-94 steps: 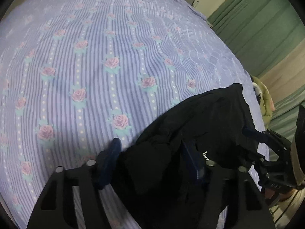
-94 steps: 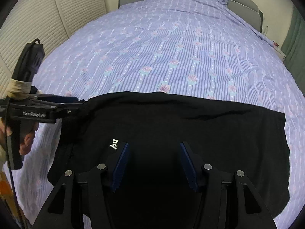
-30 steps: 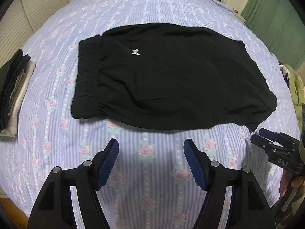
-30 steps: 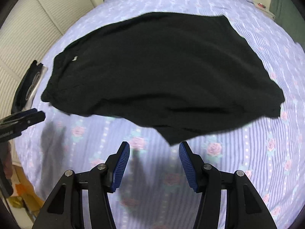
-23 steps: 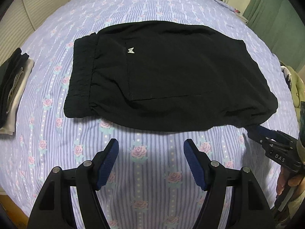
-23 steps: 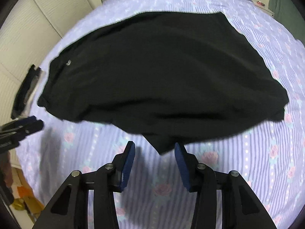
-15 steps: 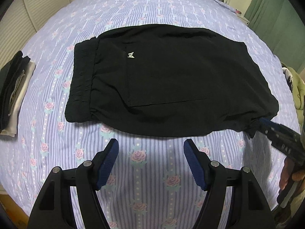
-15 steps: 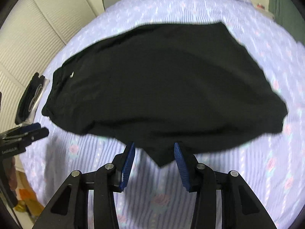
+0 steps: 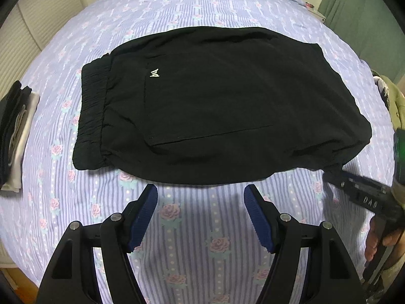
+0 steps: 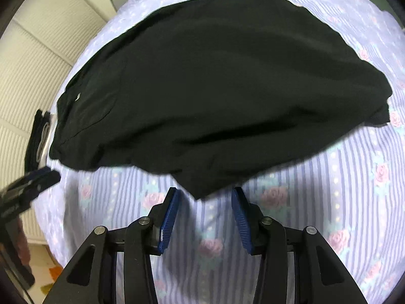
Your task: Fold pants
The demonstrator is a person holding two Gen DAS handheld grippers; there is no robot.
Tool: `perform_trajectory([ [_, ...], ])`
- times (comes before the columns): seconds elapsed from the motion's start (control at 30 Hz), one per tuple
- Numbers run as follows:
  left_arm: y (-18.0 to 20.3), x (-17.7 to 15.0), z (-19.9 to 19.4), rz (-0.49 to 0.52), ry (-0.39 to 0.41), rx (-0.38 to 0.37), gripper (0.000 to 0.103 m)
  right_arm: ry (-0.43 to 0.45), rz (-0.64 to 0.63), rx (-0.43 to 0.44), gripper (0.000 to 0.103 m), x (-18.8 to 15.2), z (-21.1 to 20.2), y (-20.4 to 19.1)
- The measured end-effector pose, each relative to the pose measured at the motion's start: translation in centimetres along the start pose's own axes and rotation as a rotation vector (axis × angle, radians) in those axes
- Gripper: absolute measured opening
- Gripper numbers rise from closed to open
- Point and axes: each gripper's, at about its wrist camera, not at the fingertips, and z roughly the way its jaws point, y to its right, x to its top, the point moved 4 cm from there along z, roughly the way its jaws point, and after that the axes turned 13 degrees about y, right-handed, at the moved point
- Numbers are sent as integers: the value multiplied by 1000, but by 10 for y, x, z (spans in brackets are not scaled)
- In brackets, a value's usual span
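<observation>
Reaching for the near corner looks like the step in hand, and doing it well probably means pinching every layer at that corner at once, low against the bed, so the fold lifts as one sheet rather than peeling apart. Seen from the left wrist, the left gripper (image 9: 200, 197) sits at the bottom centre of the frame with its blue pads spread apart and nothing between them, hovering over the bedspread (image 9: 192, 240) just short of the near edge of the pants (image 9: 215, 106), which fill the middle of the frame. The pants are black, already doubled into a broad flat slab, with the gathered waistband at the left, a small white logo (image 9: 154, 73) in the upper left part, and a faint seam line across the lower middle. A folded pile of clothes (image 9: 15, 131) lies at the left edge, well apart. Seen from the right wrist, the right gripper (image 10: 205, 197) has its fingers apart, and a dangling corner of the pants (image 10: 200, 192) hangs between the tips, not clamped; the cloth there looks blurred, rumpled and layered.
</observation>
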Motion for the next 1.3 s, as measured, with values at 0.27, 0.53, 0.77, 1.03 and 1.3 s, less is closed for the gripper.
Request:
perform_trajectory([
  [0.27,-8,1,-5,-18,7,8,71,119,-143,-6,45,32,-26,-26],
  [0.53,-23,-5,1,-46,-15,65,72,20,-126,49,45,16,2,-24],
  [0.77,-46,-9,4,-94,-21,111,72,60,-230,61,37,27,-3,-39],
  [1.03,-68,-12,-1,-249,-26,163,72,-38,-318,-45,3,9,-4,-32],
  [1.3,-97,-8,-4,-307,36,184,74,-46,-295,-146,3,5,-3,-35],
])
